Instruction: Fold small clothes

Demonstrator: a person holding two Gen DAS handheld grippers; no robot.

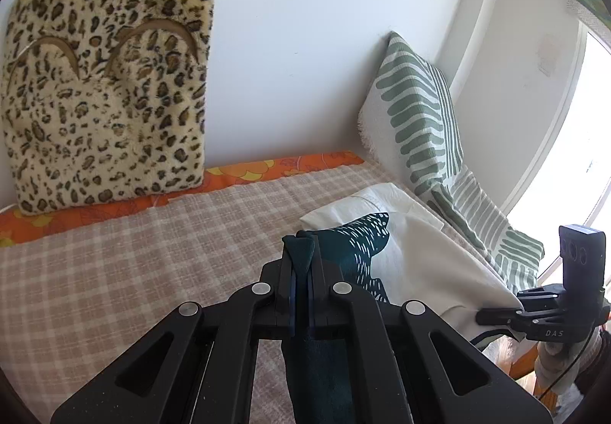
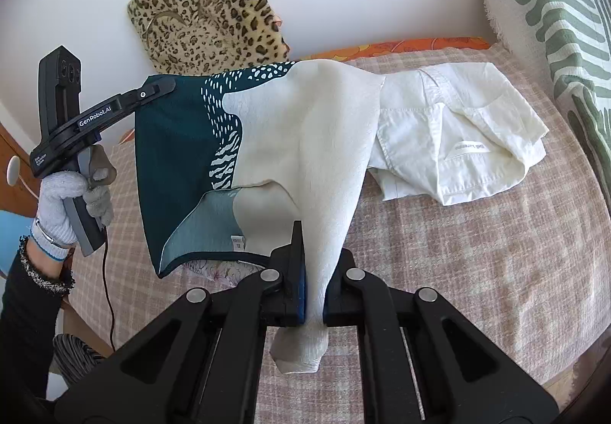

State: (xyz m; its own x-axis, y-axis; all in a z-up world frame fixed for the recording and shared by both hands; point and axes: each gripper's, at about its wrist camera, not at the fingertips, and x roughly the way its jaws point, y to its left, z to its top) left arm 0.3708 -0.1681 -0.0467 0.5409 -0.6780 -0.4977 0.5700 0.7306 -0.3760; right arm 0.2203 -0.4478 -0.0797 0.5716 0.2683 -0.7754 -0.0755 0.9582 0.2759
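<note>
A small teal and cream garment (image 2: 267,141) with a white spotted print hangs stretched between both grippers above the bed. My left gripper (image 1: 301,252) is shut on its teal edge; it also shows in the right wrist view (image 2: 164,86), held by a gloved hand. My right gripper (image 2: 317,271) is shut on the cream end, which bunches out behind the jaws; it also shows in the left wrist view (image 1: 492,315). A crumpled white shirt (image 2: 458,141) lies on the bed beyond the garment.
The bed has a beige checked cover (image 2: 477,263) with an orange sheet (image 1: 267,172) along the wall. A leopard-print cushion (image 1: 107,88) leans on the wall. Green-striped pillows (image 1: 420,118) stand at the right, by a window.
</note>
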